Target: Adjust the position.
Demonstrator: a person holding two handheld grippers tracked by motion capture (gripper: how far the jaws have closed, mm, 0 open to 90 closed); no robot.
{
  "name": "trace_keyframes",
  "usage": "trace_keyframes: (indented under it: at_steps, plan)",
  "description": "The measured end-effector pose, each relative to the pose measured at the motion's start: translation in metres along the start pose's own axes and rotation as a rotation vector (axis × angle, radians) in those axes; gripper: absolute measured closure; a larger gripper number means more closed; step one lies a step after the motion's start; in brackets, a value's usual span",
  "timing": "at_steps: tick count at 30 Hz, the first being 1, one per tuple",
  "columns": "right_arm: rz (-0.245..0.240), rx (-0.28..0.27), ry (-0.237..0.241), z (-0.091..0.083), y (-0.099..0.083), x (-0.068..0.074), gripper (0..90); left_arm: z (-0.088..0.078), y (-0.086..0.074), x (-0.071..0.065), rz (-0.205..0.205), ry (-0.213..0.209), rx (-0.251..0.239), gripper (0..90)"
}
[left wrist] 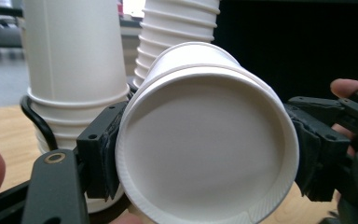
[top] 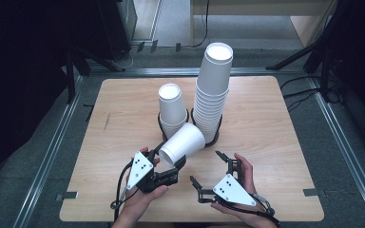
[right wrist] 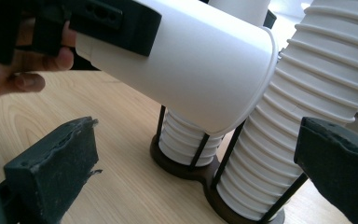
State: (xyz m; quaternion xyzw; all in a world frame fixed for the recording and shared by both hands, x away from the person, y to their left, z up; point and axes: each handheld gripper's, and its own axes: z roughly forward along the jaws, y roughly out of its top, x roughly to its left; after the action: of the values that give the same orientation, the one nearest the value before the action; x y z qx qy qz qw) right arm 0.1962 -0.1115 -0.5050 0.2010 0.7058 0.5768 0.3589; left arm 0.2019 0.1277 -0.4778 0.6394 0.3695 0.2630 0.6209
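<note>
My left gripper (top: 168,156) is shut on a single white paper cup (top: 184,141), which lies tilted on its side above the table. Its pads clamp the cup near the base, and the recessed bottom (left wrist: 205,154) faces the left gripper view. The cup's rolled rim (right wrist: 265,79) points toward two stacks of white cups and sits close to them. A short stack (top: 171,107) and a tall ribbed stack (top: 212,95) stand upright in a black wire holder (right wrist: 186,170). To the right of the held cup, my right gripper (top: 206,167) stands open with nothing between its pads.
The wooden table (top: 275,142) has bare surface left and right of the holder. Metal floor rails (top: 52,152) run along both sides. Dark stands and cables (top: 323,61) sit beyond the far edge.
</note>
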Motion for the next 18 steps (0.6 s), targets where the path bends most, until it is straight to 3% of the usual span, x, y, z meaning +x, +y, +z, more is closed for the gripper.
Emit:
trace_keyframes:
  at_steps: [4, 7, 9, 18]
  plan:
    - [0.075, -0.013, -0.002, -0.001, 0.002, -0.003, 0.6, 0.0, -0.001, 0.0, -0.007, 0.008, -0.029, 23.8]
    - [0.194, -0.029, -0.015, -0.001, 0.006, -0.008, 2.5, -0.001, 0.0, 0.001, -0.029, -0.017, -0.036, 23.7]
    - [0.265, -0.041, -0.019, -0.002, 0.008, -0.011, 3.0, -0.001, -0.001, 0.0, -0.017, -0.014, -0.041, 23.7]
    - [0.514, -0.063, 0.008, -0.004, 0.017, -0.017, 5.7, 0.0, -0.003, -0.005, 0.002, -0.013, -0.056, 23.8]
